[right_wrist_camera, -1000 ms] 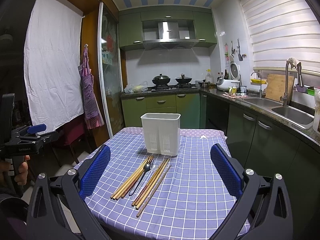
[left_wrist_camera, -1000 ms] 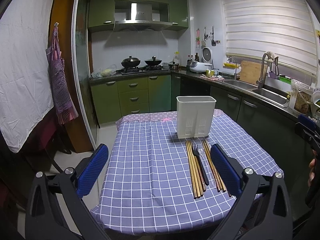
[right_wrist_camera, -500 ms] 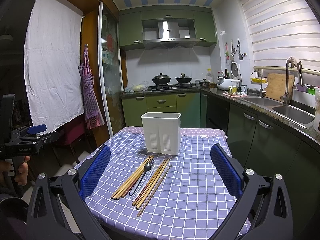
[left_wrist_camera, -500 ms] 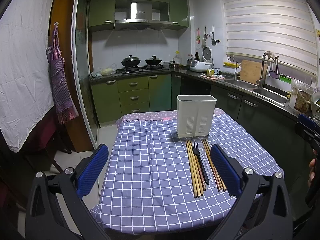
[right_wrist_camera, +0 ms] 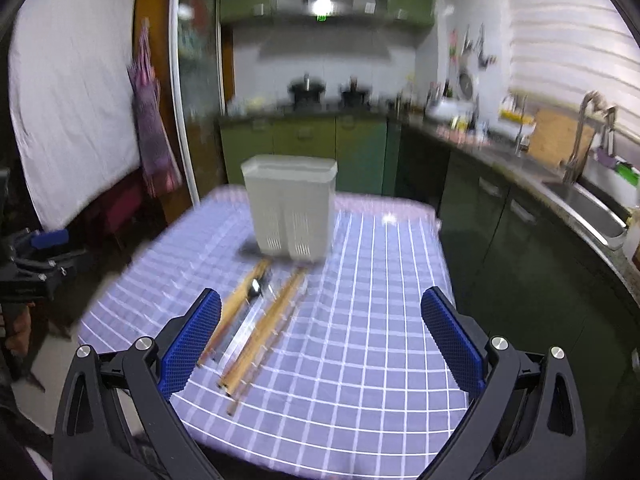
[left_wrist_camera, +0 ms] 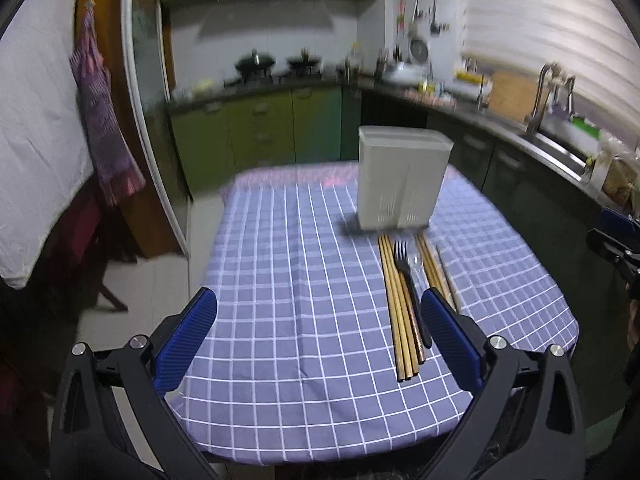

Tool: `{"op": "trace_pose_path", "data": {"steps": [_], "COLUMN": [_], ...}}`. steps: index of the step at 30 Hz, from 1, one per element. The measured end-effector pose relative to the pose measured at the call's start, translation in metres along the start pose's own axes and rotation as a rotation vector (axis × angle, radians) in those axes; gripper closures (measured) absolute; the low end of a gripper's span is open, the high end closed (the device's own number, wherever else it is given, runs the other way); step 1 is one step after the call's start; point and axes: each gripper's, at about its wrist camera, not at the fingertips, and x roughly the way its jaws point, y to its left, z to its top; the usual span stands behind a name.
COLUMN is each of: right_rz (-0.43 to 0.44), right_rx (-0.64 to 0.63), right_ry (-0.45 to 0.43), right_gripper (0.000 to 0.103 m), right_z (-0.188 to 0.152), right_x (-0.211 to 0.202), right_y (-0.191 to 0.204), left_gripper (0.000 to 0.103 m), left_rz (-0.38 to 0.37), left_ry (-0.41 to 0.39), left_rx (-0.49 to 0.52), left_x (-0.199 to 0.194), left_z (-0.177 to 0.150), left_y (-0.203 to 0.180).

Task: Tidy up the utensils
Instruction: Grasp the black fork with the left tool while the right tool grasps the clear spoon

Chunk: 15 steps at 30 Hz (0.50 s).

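A white slotted utensil holder stands upright on the blue checked tablecloth. In front of it lie wooden chopsticks in two bunches, with a black fork and a clear spoon between them. My left gripper hangs open over the table's near edge, left of the utensils, holding nothing. Over the near edge too, my right gripper is open and empty, its left finger beside the chopstick ends.
Green kitchen cabinets and a stove line the far wall. A counter with a sink runs along the right. An apron hangs on the left by a glass door. The other gripper shows at each frame's side edge.
Both grippers have moved forward and tilted down toward the table; the holder and utensils now look larger and the frames are motion-blurred. Both stay open.
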Motion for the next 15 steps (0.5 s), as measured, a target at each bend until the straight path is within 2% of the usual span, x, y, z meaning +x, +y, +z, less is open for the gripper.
{"op": "trace_pose_path", "data": {"steps": [4,8,11,13,15], "right_rz": [0.050,0.039,0.071,0.086,0.097], "right_rx": [-0.009,-0.010,0.036,0.072,0.096], "right_ry": [0.177,0.285,0.364,0.418,0.465], "right_gripper": [0.004,0.009,0.023,0.028,0.034], "right_z": [0.008,0.016,0.023,0.025,0.025], "right_x": [0.053,0.090,0.116,0.135,0.152], "right_y": [-0.014,-0.021,-0.030,-0.035,-0.039], "left_gripper": [0.006,0.006,0.006,0.007,0.015], "left_rz": [-0.023,-0.063,-0.054,-0.048,-0.061], "left_ry": [0.134,0.280,0.342,0.376,0.417], "left_rx": [0.010,0.009,0.018,0.034,0.034], "left_x": [0.049,0.099,0.129,0.146,0.161], "left_z": [0.014,0.025,0.035,0.041,0.045], "left_y": [-0.007,-0.018,-0.030,-0.040,-0.047]}}
